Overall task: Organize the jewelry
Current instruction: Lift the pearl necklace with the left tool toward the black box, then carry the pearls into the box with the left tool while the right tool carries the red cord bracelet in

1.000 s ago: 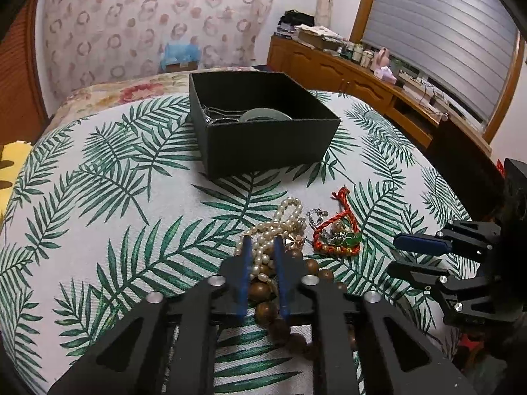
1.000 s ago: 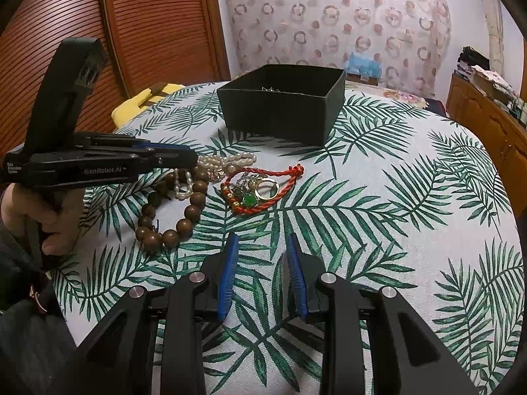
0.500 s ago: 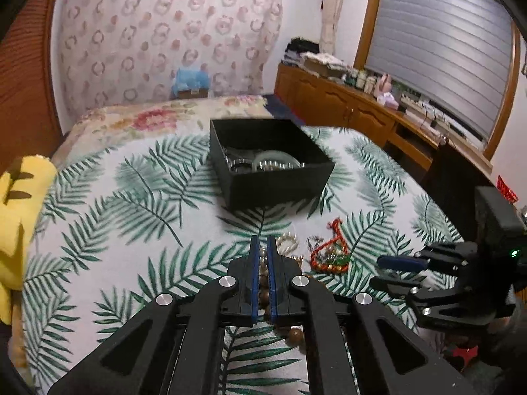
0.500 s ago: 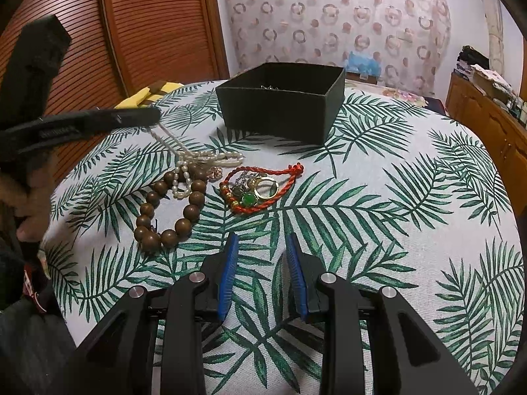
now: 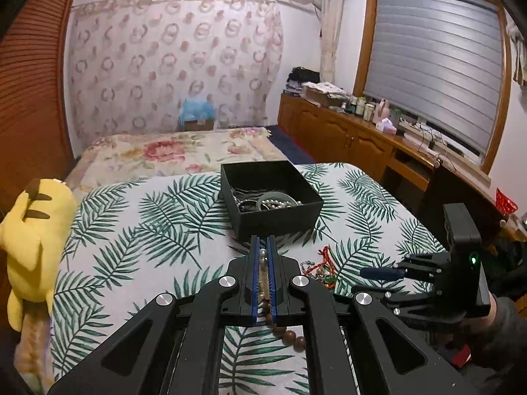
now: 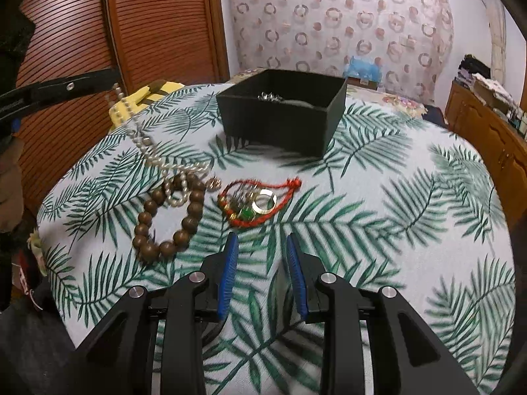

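My left tool (image 5: 262, 256) is pinched nearly closed on the pearl necklace (image 6: 154, 158), lifted clear of the counter (image 6: 378, 204) so the strand can drape instead of dragging the rest of the pile along. From the right wrist camera the necklace's long axis runs diagonally: top end up at the left tool's tip, upper left, bottom end still lying on the counter, looped over the brown bead bracelet (image 6: 168, 217). So it's only partly off the surface; I judge more height is needed before it swings free. In the left wrist view, 1 pearl shows between the blue pads (image 5: 254, 273), strand running back along the finger line. My right tool (image 6: 260, 263) is open at medium width, holding nothing, hovering low just short of the red cord bracelet (image 6: 260, 200) with the gold ring (image 6: 263, 199) on it, probably staged for that pick. The black box (image 5: 270, 197) sits farther back on the counter, open top up, already holding a few pieces, the likely drop target. Risk: pearls snagging the brown beads.
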`<state>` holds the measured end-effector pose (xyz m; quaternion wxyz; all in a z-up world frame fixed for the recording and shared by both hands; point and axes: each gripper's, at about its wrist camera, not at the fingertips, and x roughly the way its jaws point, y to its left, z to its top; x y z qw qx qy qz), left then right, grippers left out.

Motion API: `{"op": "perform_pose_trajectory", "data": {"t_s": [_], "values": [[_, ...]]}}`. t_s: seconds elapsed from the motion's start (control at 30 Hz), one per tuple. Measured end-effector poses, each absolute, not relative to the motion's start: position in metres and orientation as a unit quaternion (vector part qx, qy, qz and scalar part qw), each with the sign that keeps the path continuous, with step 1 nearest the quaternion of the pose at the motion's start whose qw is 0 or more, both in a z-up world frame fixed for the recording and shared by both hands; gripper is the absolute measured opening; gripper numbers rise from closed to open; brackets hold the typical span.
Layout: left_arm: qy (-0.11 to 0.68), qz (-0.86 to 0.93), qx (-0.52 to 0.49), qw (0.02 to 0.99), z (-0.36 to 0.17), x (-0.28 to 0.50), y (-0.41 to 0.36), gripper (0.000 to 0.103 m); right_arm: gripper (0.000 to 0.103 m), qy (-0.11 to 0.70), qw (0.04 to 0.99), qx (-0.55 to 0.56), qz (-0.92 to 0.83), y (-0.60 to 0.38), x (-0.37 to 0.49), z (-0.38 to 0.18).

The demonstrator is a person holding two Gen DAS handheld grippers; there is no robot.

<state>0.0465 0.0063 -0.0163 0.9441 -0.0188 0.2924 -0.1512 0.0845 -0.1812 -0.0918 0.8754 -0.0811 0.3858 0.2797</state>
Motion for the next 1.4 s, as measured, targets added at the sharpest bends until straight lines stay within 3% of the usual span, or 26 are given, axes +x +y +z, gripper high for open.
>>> {"op": "perform_pose_trajectory", "data": {"t_s": [0.47, 0.73, 0.87, 1.4], "values": [[0.264, -0.137, -0.028, 0.954, 0.001, 0.032, 0.029, 0.004, 0.032, 0.413, 0.867, -0.08, 0.267, -0.176, 0.146, -0.093], [0.255, -0.127, -0.03, 0.958, 0.009, 0.031, 0.037, 0.004, 0.025, 0.418, 0.862, -0.109, 0.264, -0.161, 0.155, -0.102], [0.253, -0.125, -0.027, 0.959, 0.011, 0.035, 0.038, 0.004, 0.006, 0.412, 0.861, -0.136, 0.264, -0.154, 0.153, -0.103], [0.226, -0.134, -0.005, 0.965, 0.043, 0.056, 0.028, 0.004, 0.003, 0.354, 0.884, -0.122, 0.281, -0.158, 0.142, -0.051]]}}
